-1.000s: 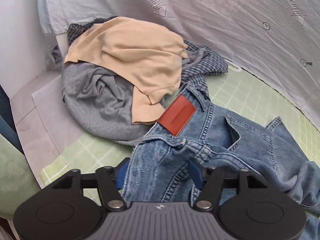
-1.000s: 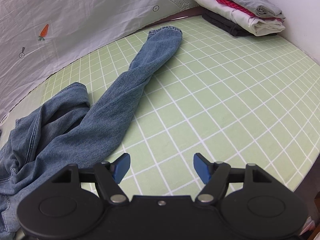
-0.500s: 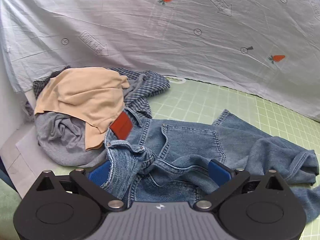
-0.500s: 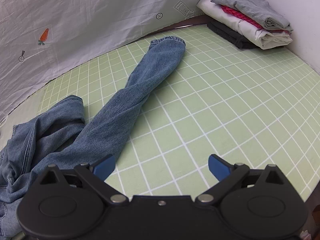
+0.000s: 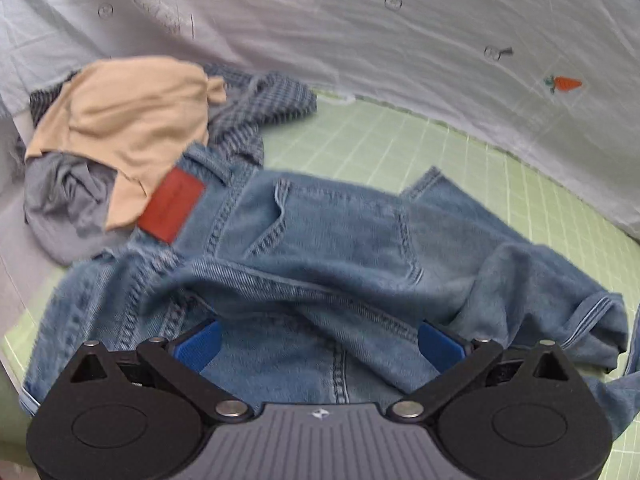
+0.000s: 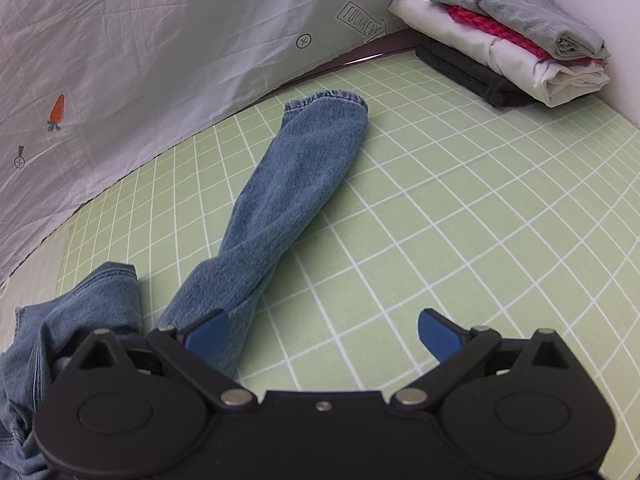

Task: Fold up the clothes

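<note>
Both grippers, left [image 5: 318,338] and right [image 6: 322,334], have spread wide since a second ago, gripping nothing, so the jeans [image 5: 340,240] lie crumpled, unfolded, across the mat's [image 6: 480,220] left end.

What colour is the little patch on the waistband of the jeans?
Reddish-brown. The rectangular leather-look patch on the blue denim jeans shows best in the left wrist view.

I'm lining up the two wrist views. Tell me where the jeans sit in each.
Left wrist: the jeans fill the centre, waist and red patch at left, under the open left gripper.
Right wrist: one leg stretches up the middle from lower left.
Shared landmark: the green grid mat.
</note>
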